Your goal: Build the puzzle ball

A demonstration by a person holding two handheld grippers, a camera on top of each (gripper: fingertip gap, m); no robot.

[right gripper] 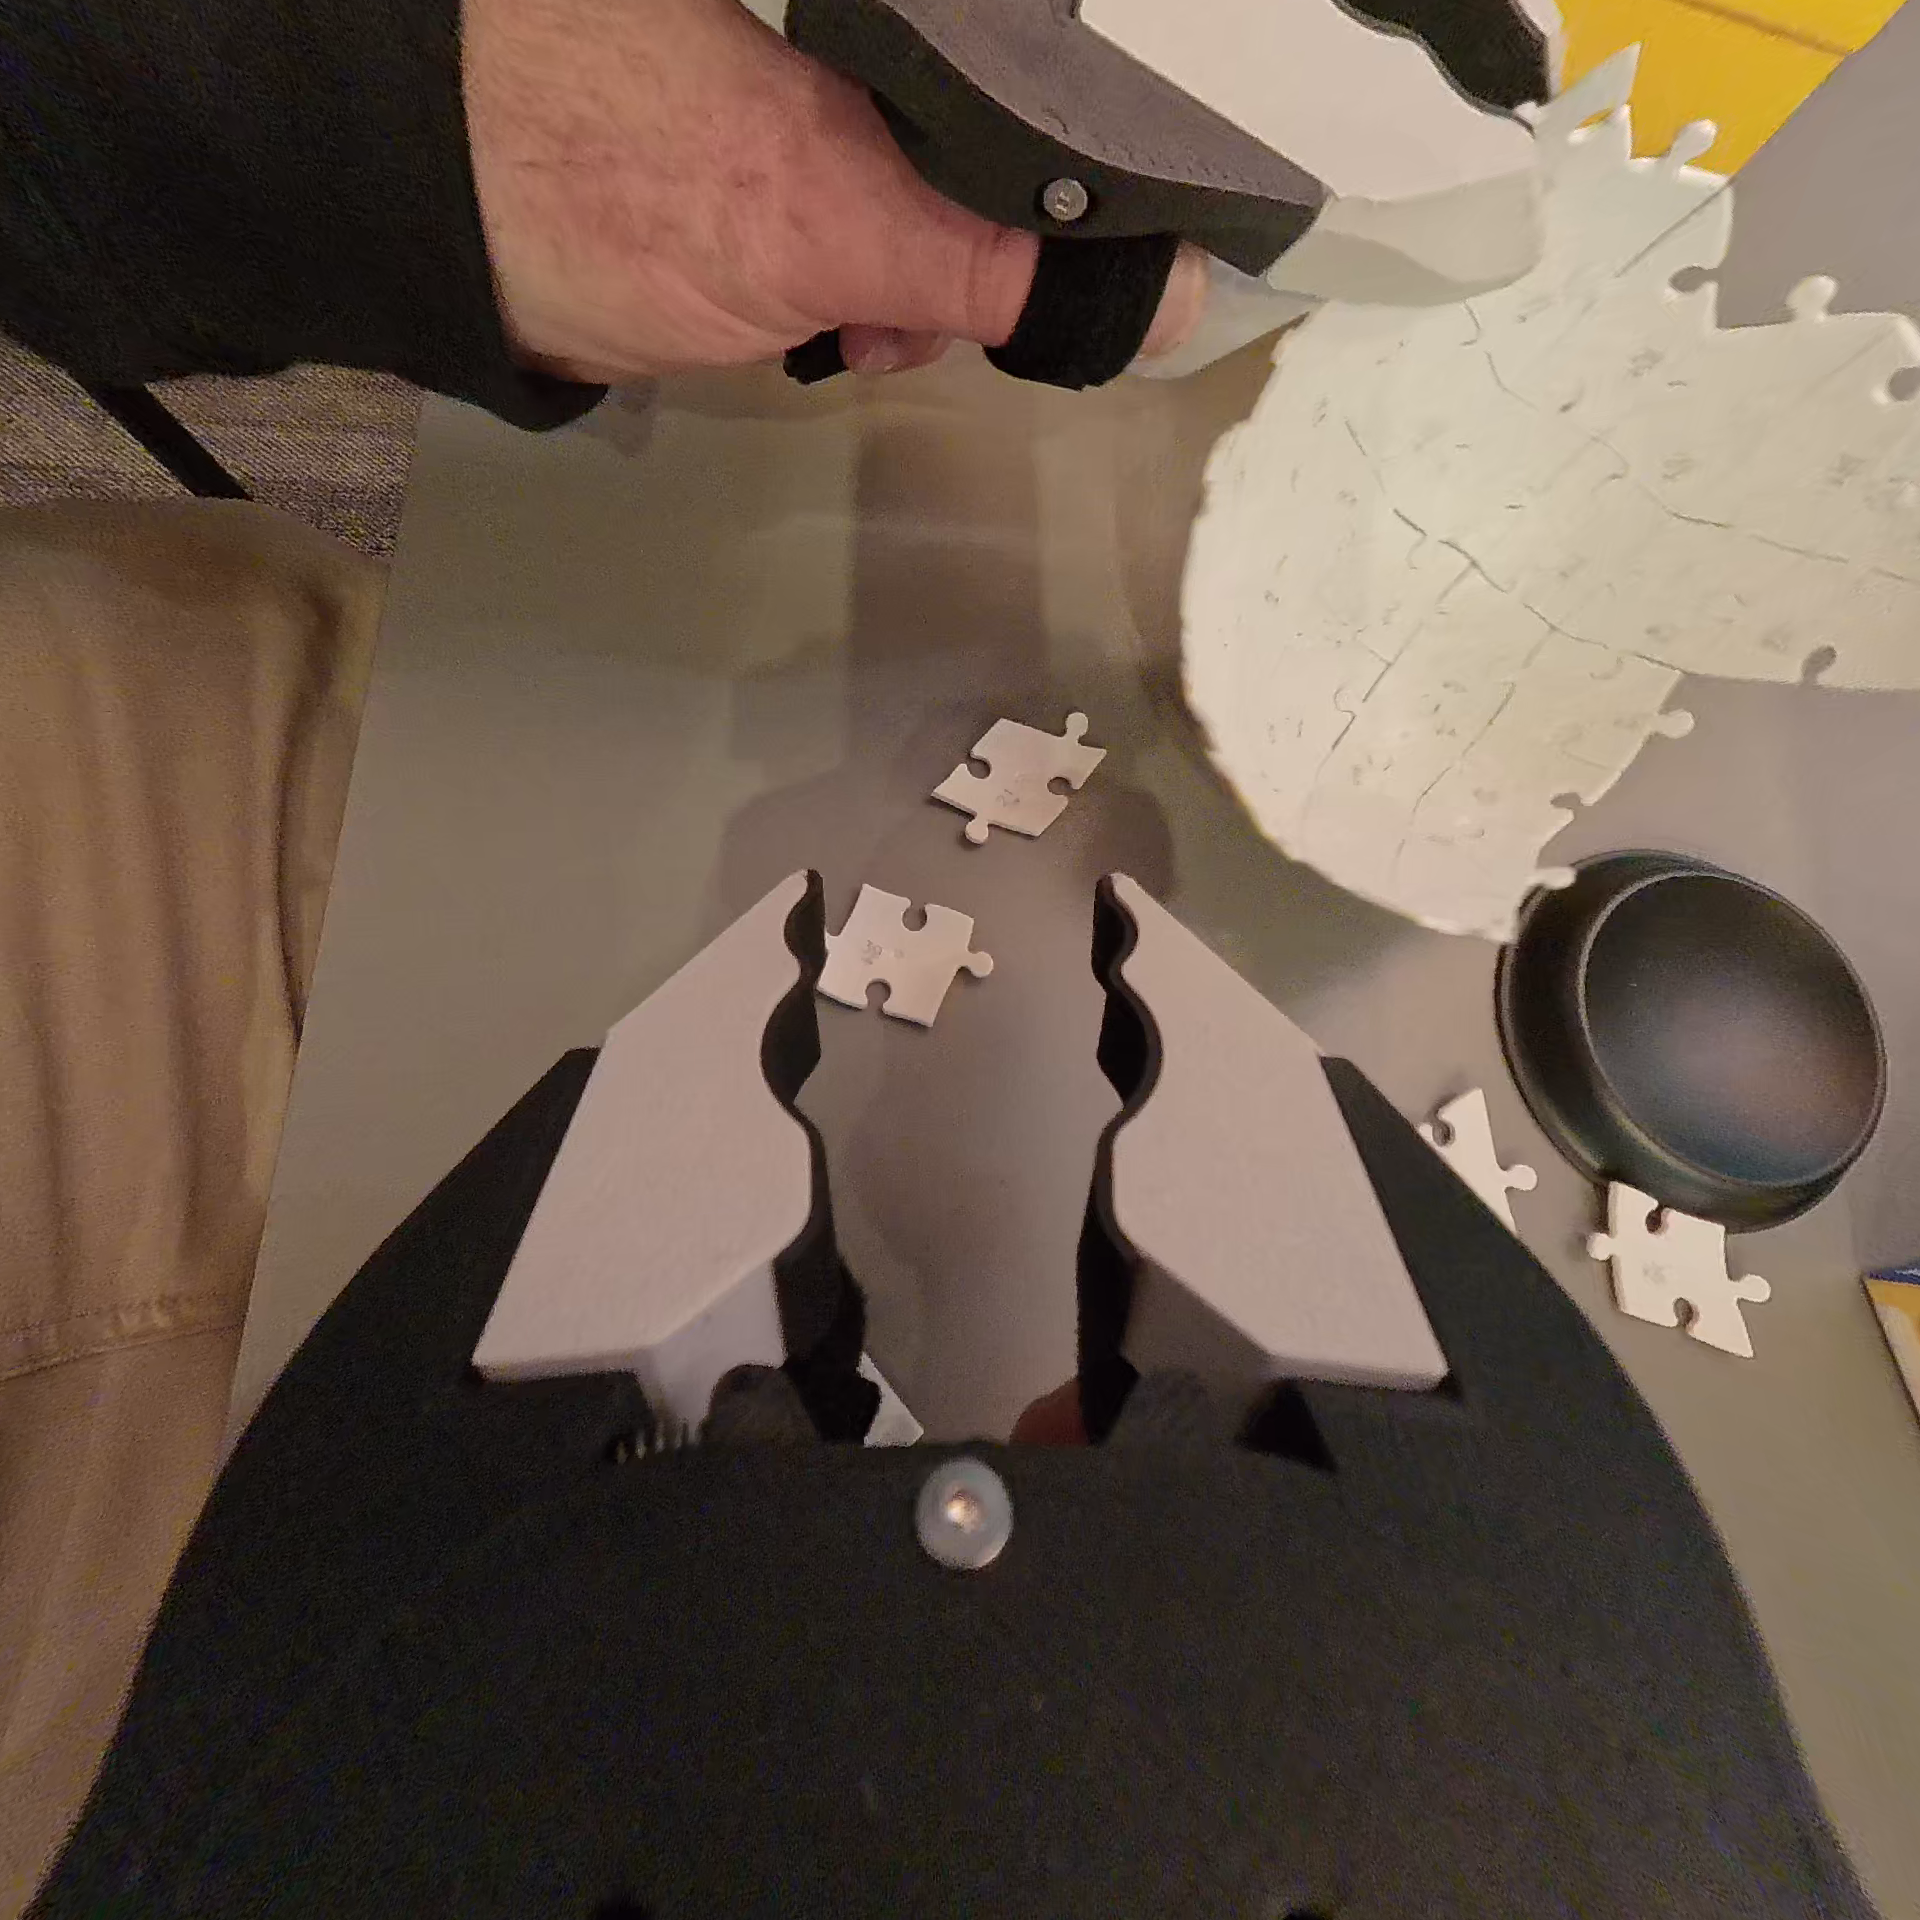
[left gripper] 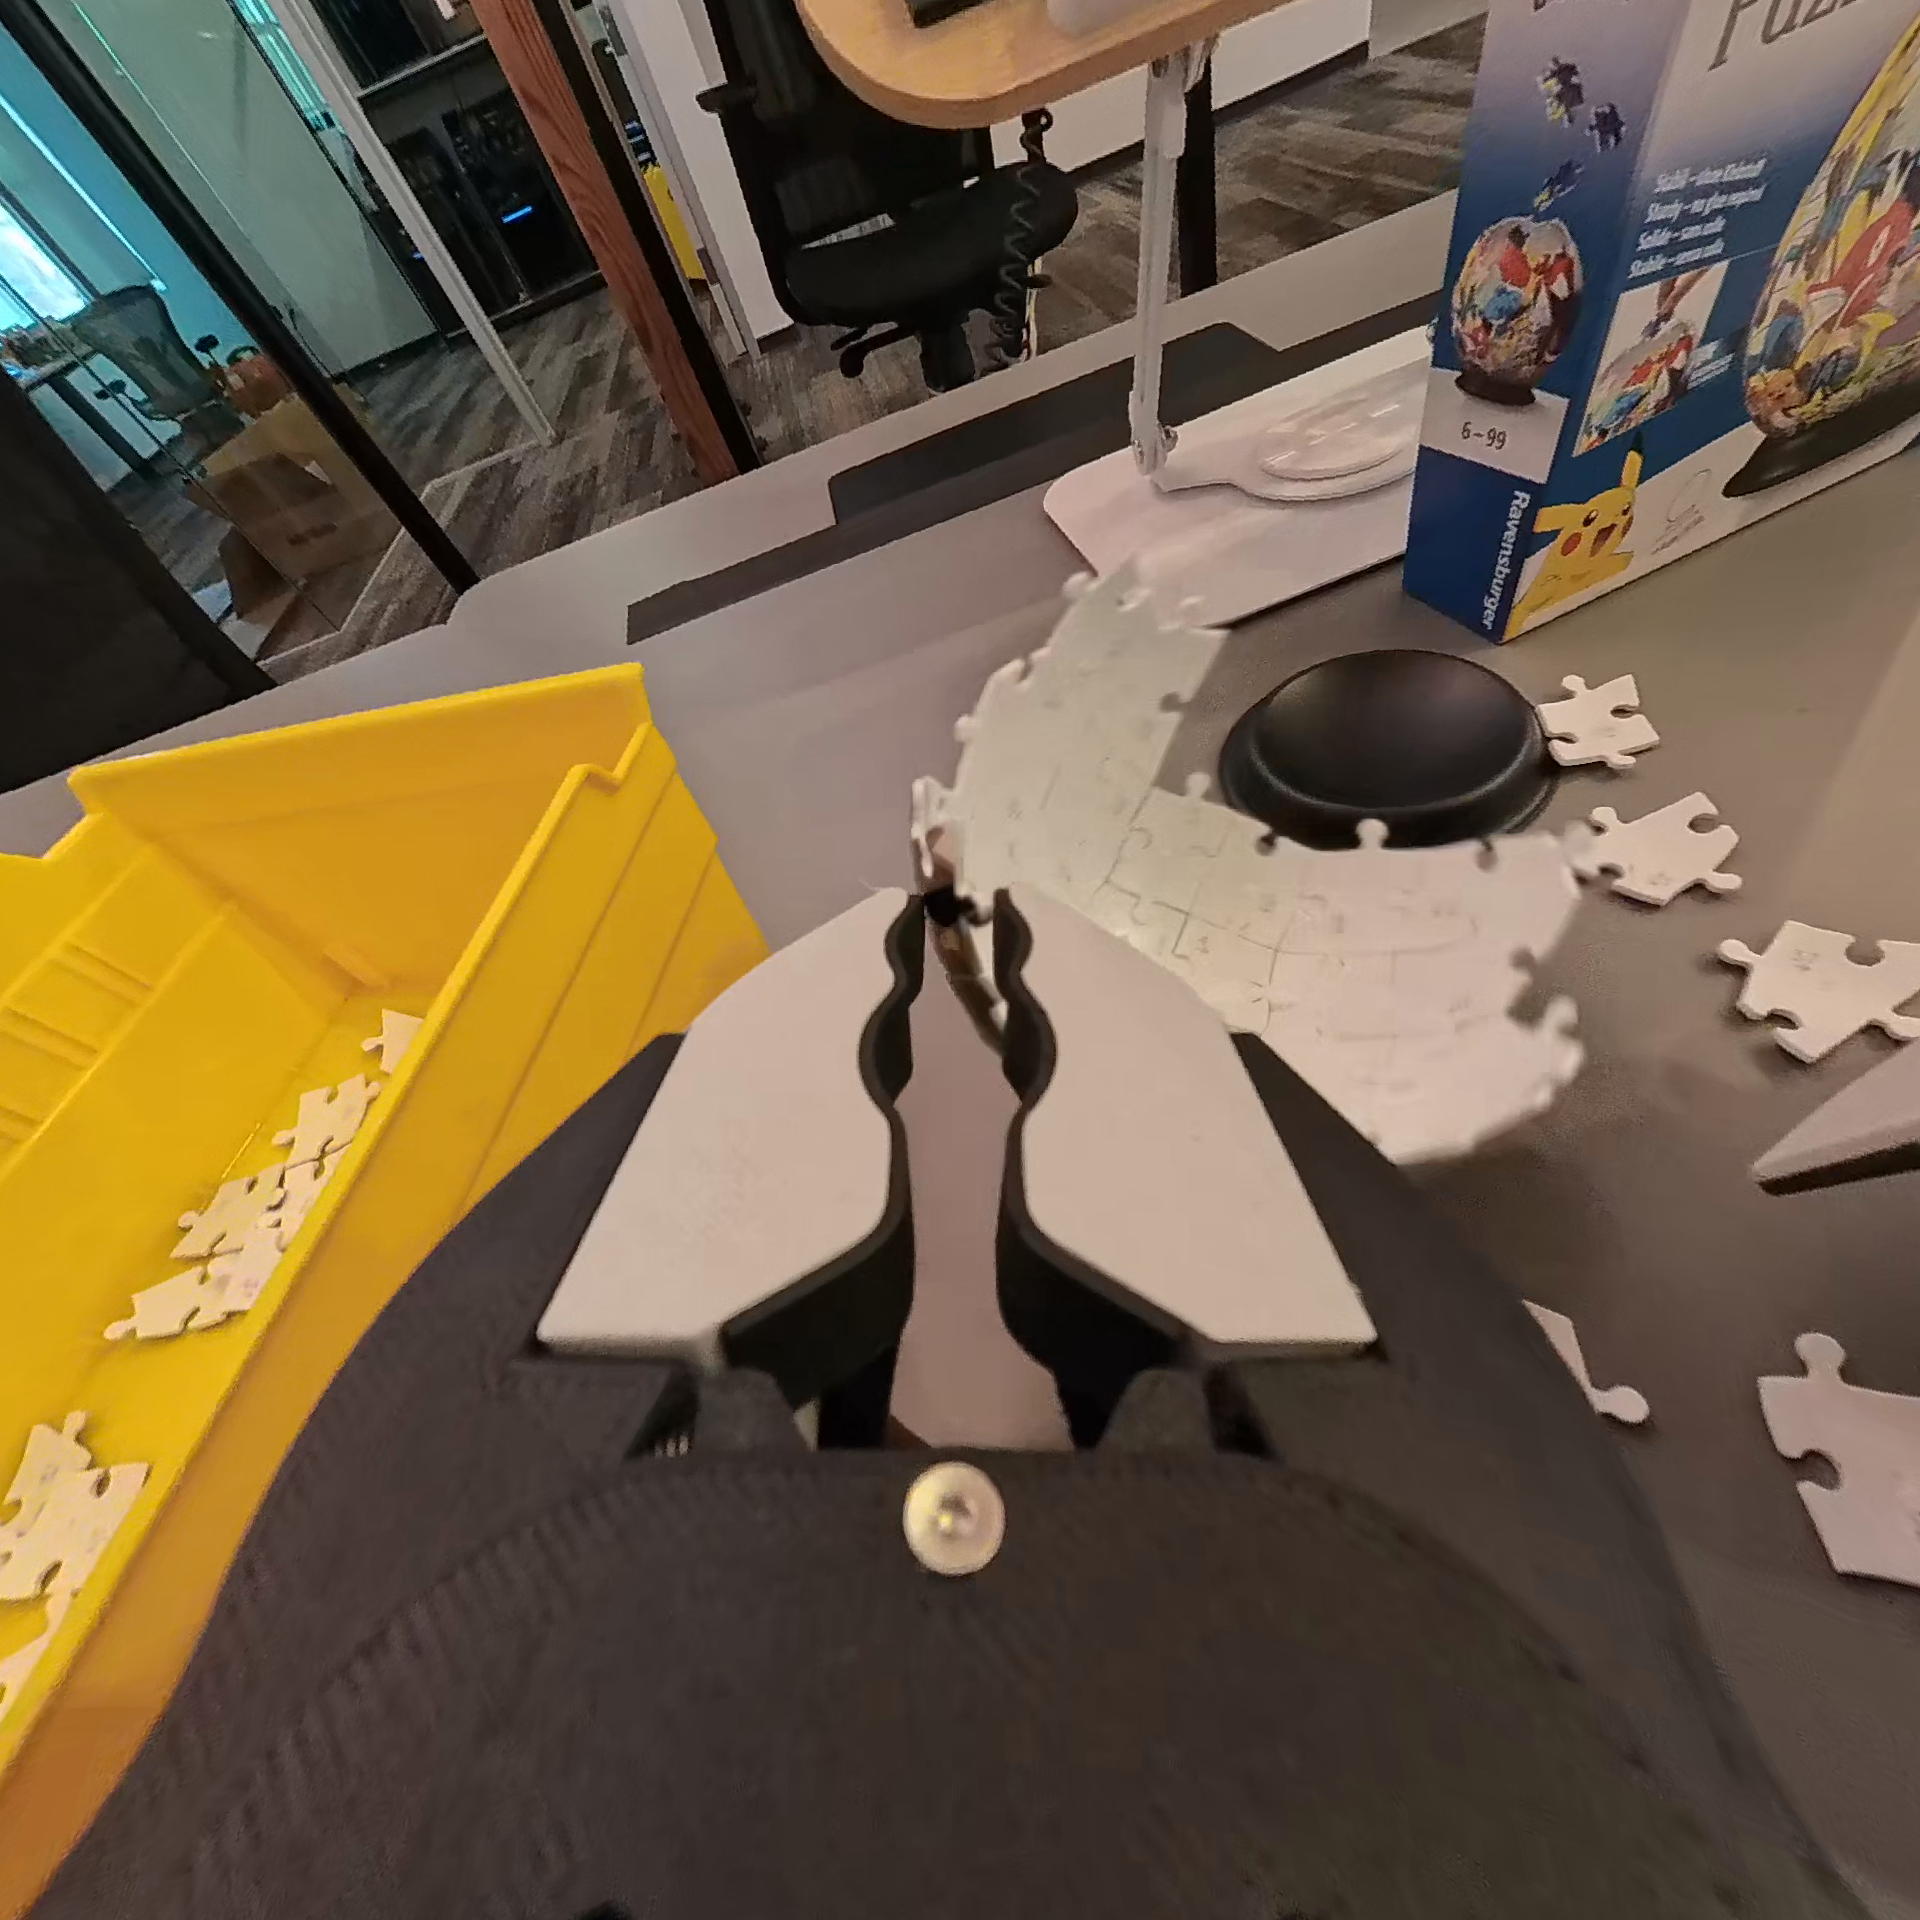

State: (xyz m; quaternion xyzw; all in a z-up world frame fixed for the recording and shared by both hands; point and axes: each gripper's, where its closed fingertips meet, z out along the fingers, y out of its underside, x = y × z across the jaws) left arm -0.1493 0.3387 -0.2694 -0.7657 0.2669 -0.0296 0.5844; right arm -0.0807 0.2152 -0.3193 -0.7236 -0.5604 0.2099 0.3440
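My left gripper (left gripper: 956, 909) is shut on the rim of the partly built puzzle ball (left gripper: 1278, 914), a curved white shell of joined pieces held above the grey table. The shell also shows in the right wrist view (right gripper: 1455, 623), held by the left gripper at the top. My right gripper (right gripper: 956, 904) is open and empty, low over the table, with a loose white piece (right gripper: 899, 956) lying between its fingertips, near the left one. A second loose piece (right gripper: 1018, 779) lies just beyond. The black round stand (left gripper: 1387, 748) sits on the table; it also shows in the right wrist view (right gripper: 1694, 1039).
A yellow bin (left gripper: 312, 935) with several white pieces stands at the left. The puzzle box (left gripper: 1662, 312) and a white lamp base (left gripper: 1226, 488) stand at the back. Loose pieces (left gripper: 1818, 987) lie to the right of the stand. A person's hand (right gripper: 727, 208) holds the left gripper.
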